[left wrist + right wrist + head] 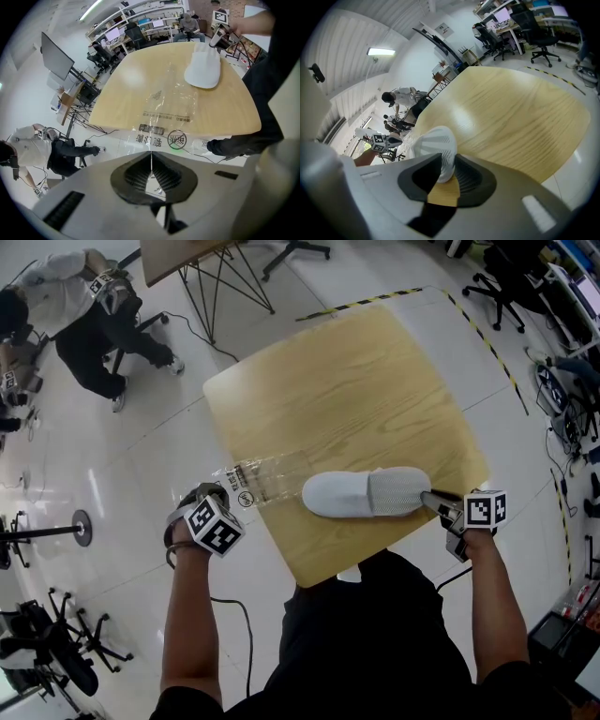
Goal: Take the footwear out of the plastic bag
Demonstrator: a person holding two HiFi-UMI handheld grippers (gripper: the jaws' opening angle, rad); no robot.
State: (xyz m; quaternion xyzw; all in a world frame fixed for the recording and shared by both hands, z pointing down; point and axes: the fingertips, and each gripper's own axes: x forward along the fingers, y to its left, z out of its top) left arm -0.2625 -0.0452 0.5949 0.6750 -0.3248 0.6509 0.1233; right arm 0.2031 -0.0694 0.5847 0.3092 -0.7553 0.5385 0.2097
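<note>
Head view: the white slipper lies flat on the counter near its front edge, its long axis running across the picture. The textured upper end is at the right tool, and the smooth end points at the clear plastic bag, which stretches out to the left tool. Holding opposite ends likely lets the bag and shoe be drawn apart.

Left gripper view: the left tool is pressed together on the bag's printed edge. The slipper sits beyond the bag's far end and looks clear of it.

Right gripper view: the right tool pinches the slipper's ribbed end, anchoring it.
</note>
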